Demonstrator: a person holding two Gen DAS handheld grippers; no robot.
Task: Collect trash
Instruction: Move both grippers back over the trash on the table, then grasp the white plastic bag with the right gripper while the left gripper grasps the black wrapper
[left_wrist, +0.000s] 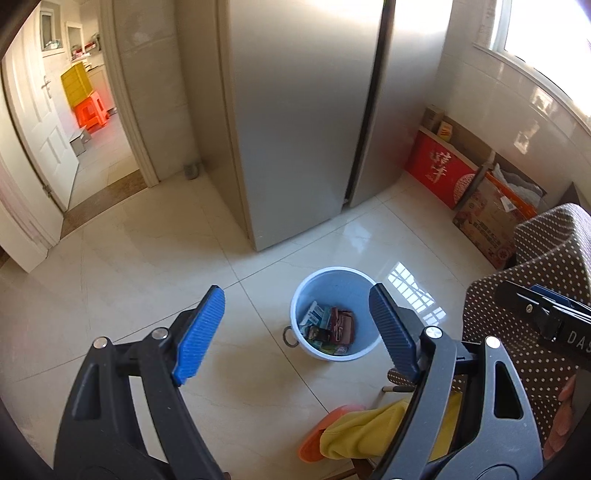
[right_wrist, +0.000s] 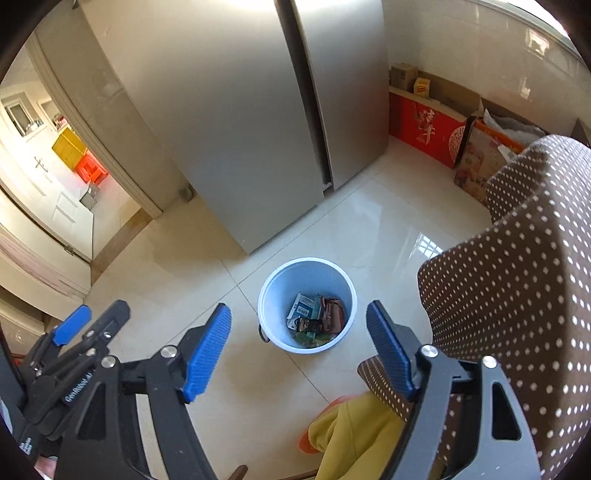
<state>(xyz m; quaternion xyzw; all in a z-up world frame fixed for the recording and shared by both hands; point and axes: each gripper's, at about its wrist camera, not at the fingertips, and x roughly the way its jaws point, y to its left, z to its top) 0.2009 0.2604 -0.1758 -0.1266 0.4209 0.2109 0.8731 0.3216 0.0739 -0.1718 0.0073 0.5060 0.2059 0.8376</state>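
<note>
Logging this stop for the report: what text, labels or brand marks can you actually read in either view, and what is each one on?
"DAS", cut off at the frame edge: on the black body of the right claw.
White lettering on the black left claw: too blurred to read.
Gold characters on the flat red box against the wall: not legible.
Print on the brown cardboard box: too small.
Wrappers in the pale blue plastic bin: too small.

Right tool (right_wrist: 299, 347), jaws wide apart with nothing between them, above a pale blue bin (right_wrist: 275, 291) of wrappers (right_wrist: 317, 319) on the tiled floor (right_wrist: 369, 229). Left tool (right_wrist: 88, 317) at lower left. Dotted chair (right_wrist: 517, 277) at right; steel refrigerator (right_wrist: 240, 110) behind.
</note>
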